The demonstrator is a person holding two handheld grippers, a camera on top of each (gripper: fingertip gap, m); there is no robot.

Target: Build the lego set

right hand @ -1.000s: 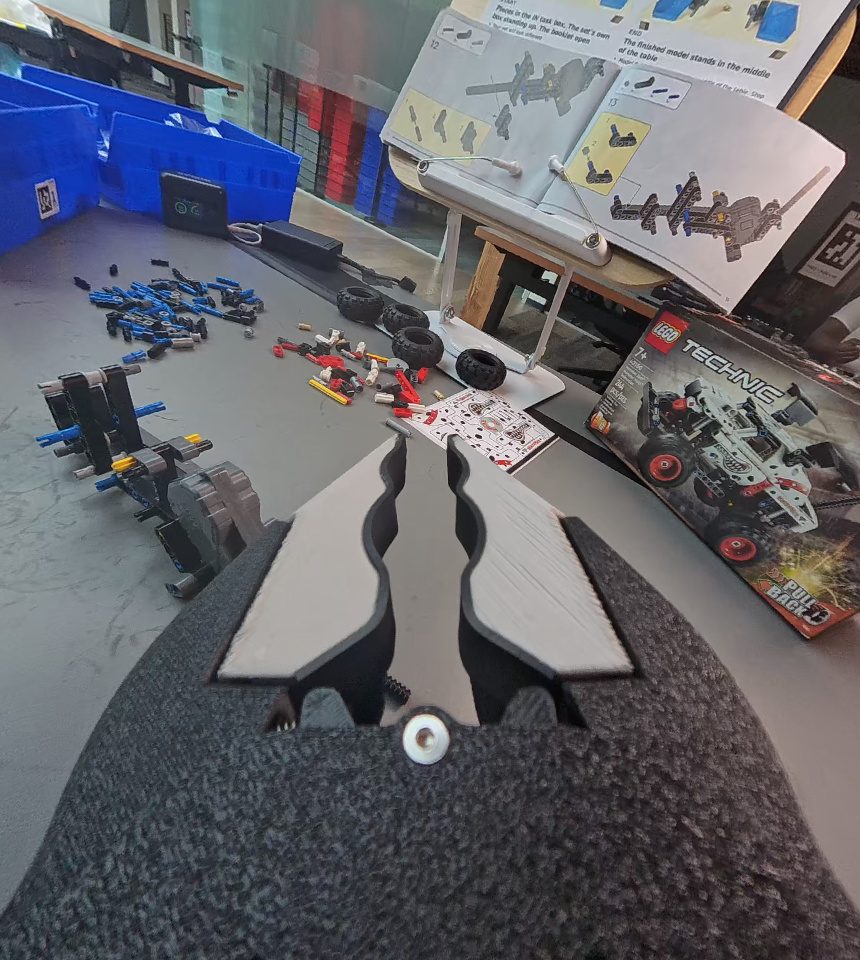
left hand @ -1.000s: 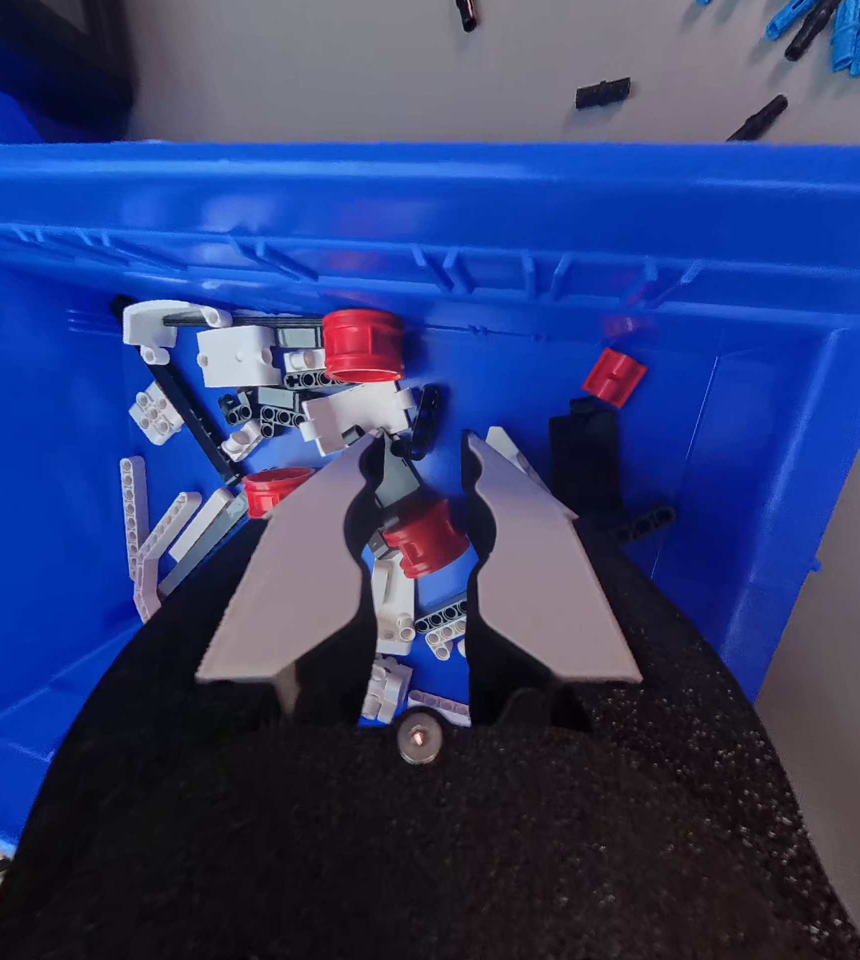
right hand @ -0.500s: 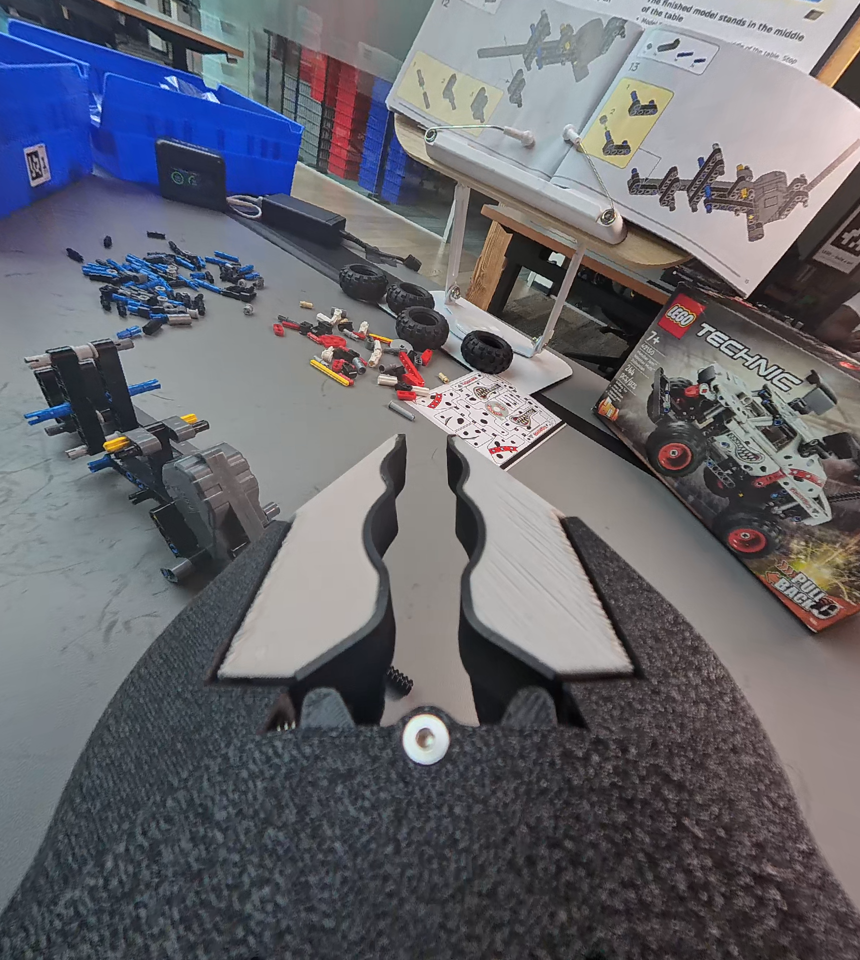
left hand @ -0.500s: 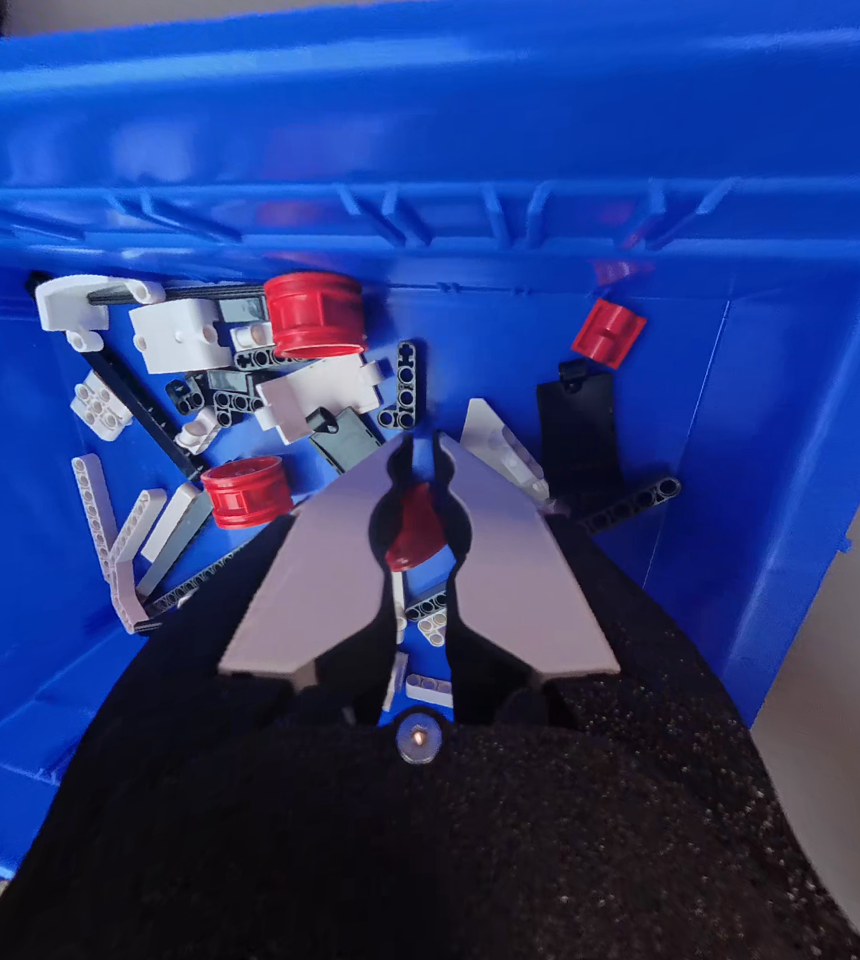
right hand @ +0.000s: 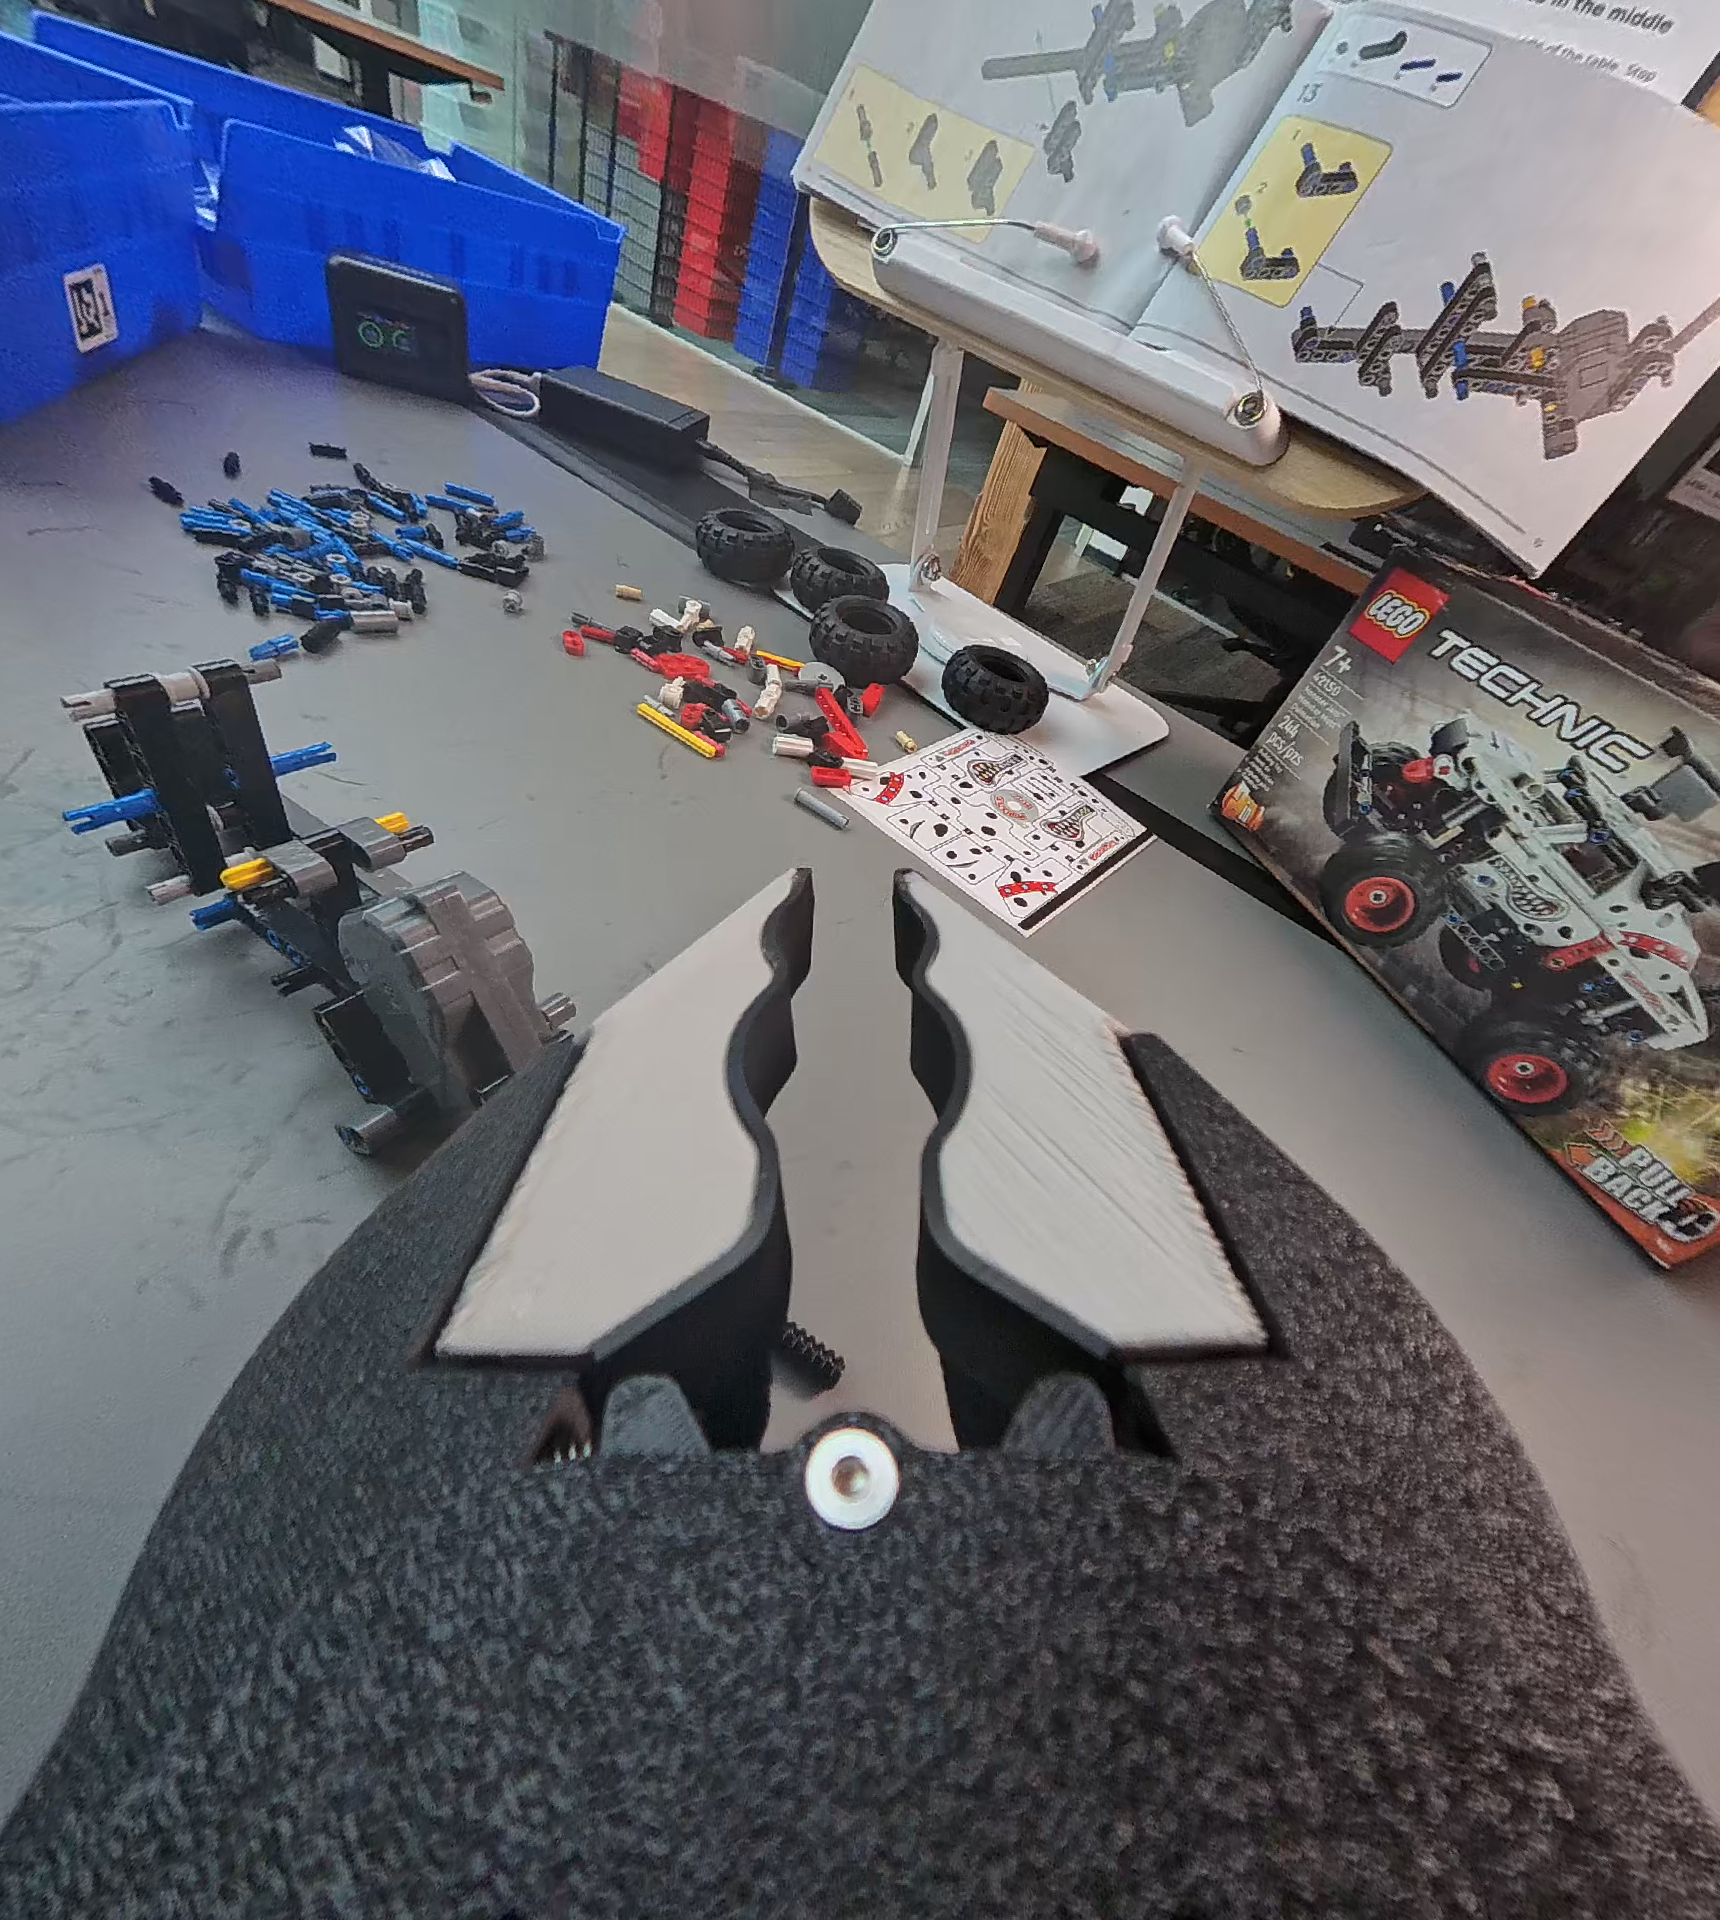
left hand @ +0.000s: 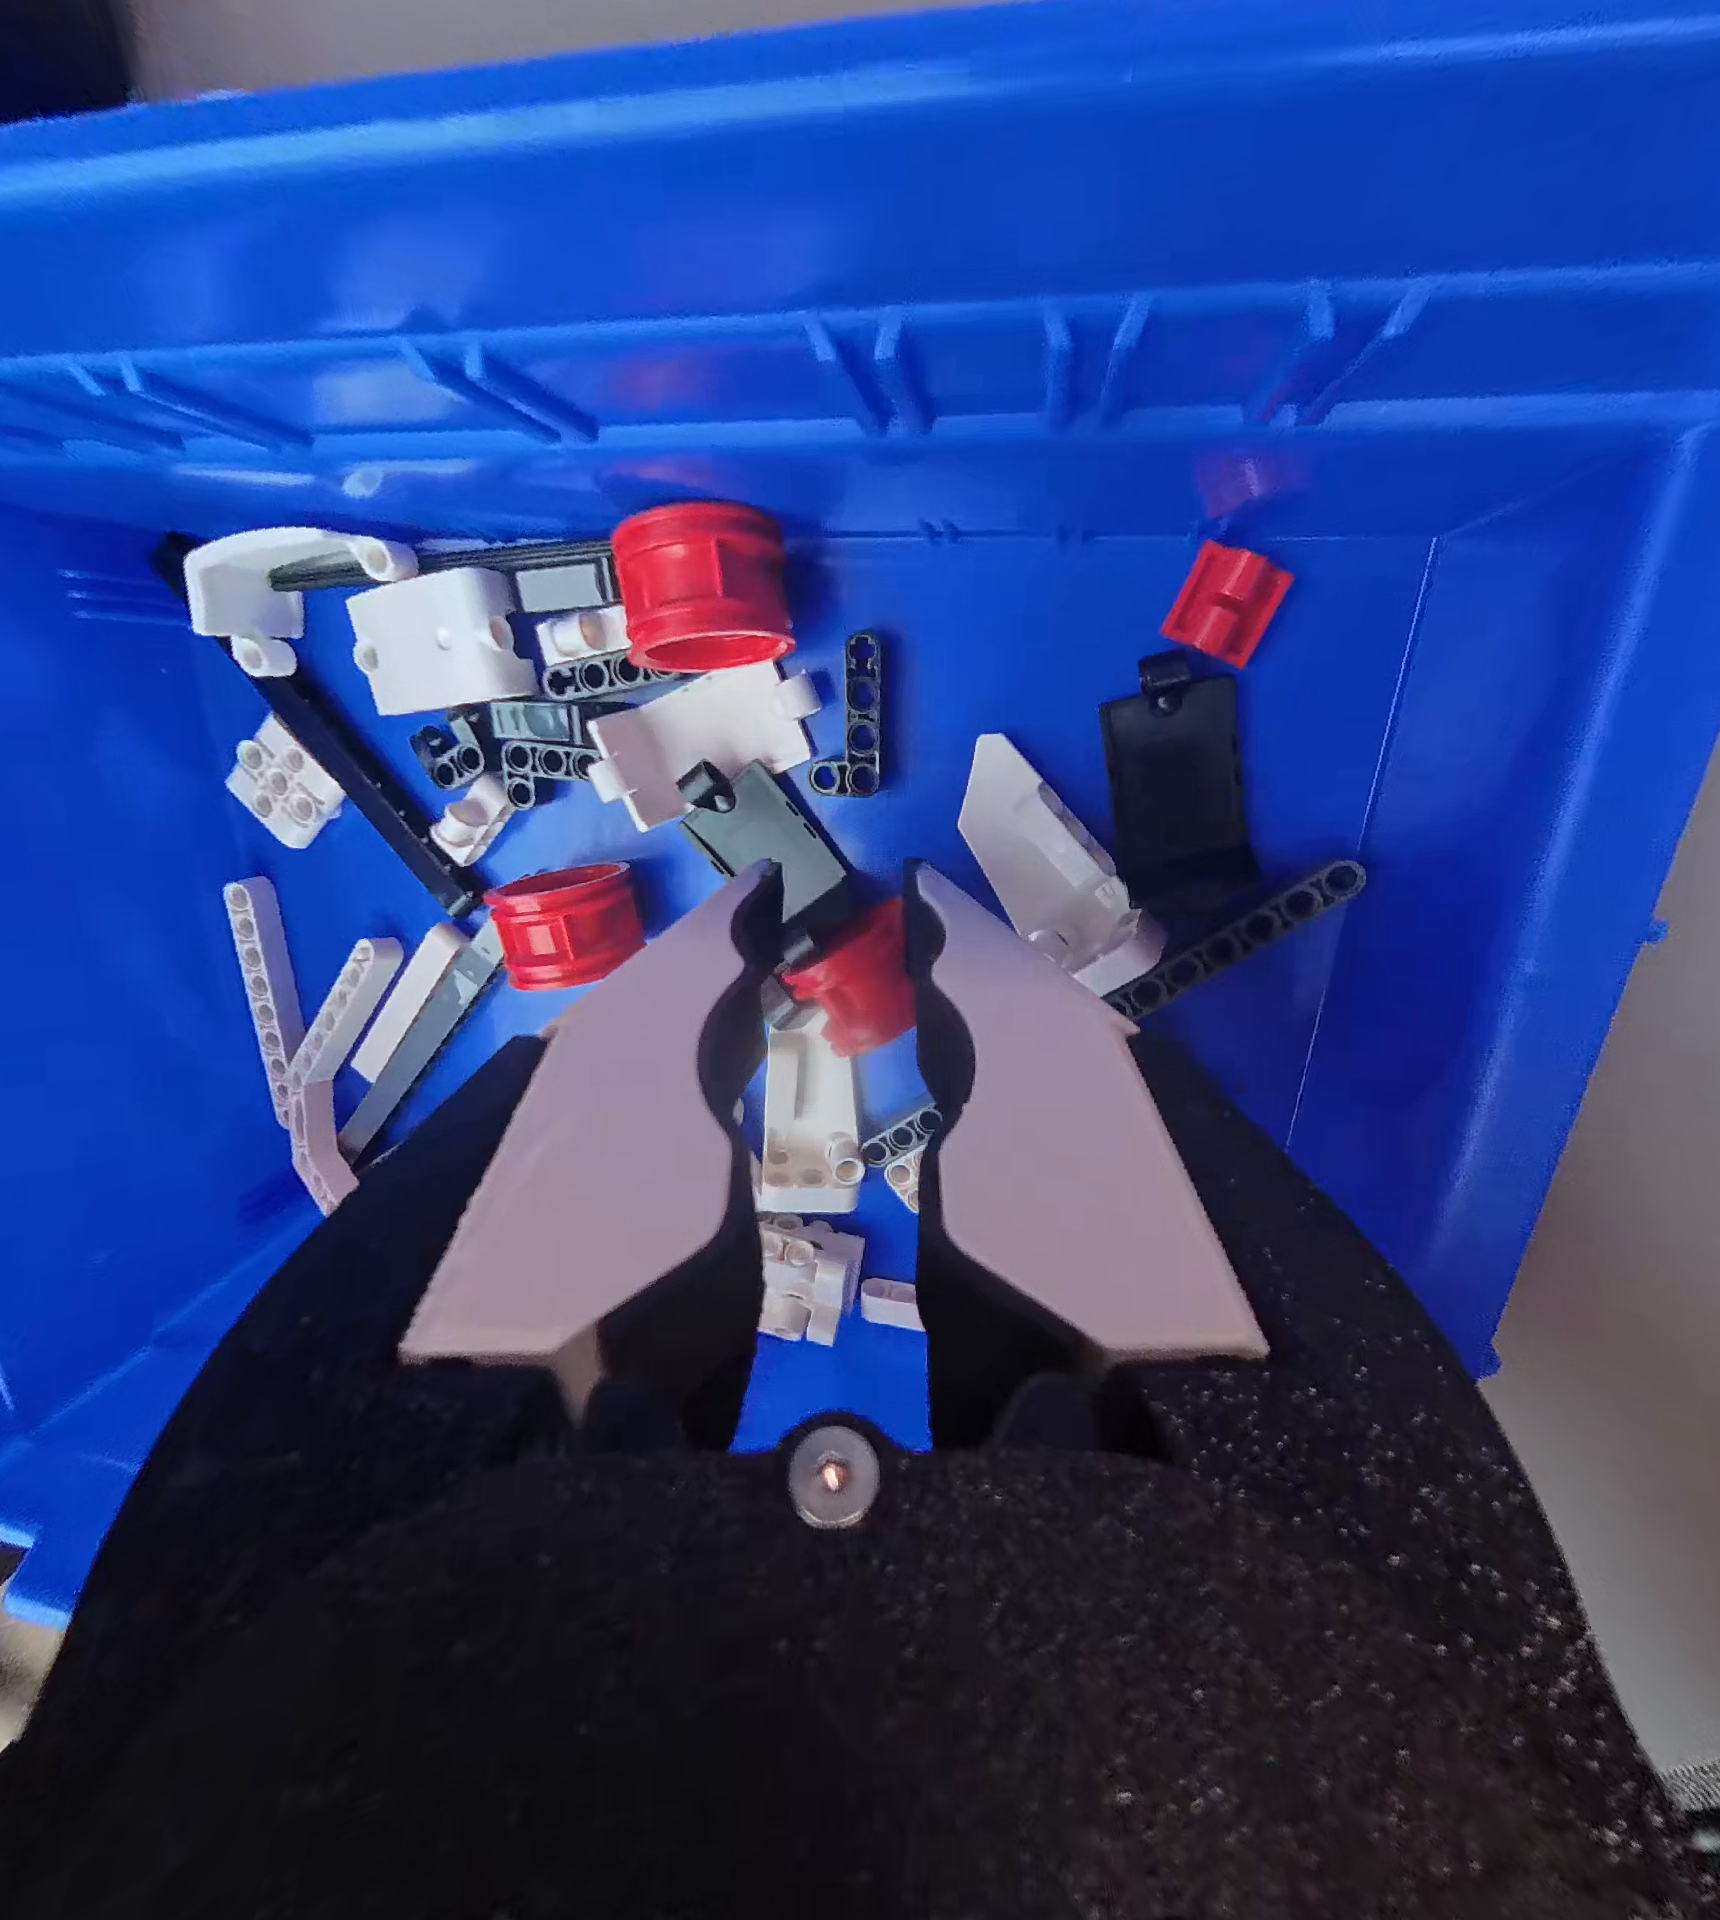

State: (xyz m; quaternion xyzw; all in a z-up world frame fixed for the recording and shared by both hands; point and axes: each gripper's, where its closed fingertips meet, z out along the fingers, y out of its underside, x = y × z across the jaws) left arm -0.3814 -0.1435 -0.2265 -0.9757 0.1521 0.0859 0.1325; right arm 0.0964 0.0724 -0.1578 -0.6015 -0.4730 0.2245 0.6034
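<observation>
My left gripper (left hand: pixel 840 883) is open, reaching down into a blue bin (left hand: pixel 835 260) of loose white, black and red parts. A red wheel rim (left hand: pixel 851 982) lies between its fingers, close to the right finger, with a black panel (left hand: pixel 762 831) overlapping it. Two more red rims (left hand: pixel 705 597) (left hand: pixel 565 925) lie further left. My right gripper (right hand: pixel 854 883) is narrowly open and empty above the grey table. The partly built black and grey chassis (right hand: pixel 305 894) lies on the table to its left.
On the table are a pile of blue and black pins (right hand: pixel 347 540), a pile of mixed small parts (right hand: pixel 731 696), several tyres (right hand: pixel 861 634), a sticker sheet (right hand: pixel 1001 821), the set's box (right hand: pixel 1562 914) at right, and an instruction booklet on a stand (right hand: pixel 1355 229). Blue bins (right hand: pixel 25 239) stand far left.
My left gripper closed around the red rim half a second ago and has now opened again, with the rim still between its fingers. My right gripper has drifted slightly; its jaws are unchanged.
</observation>
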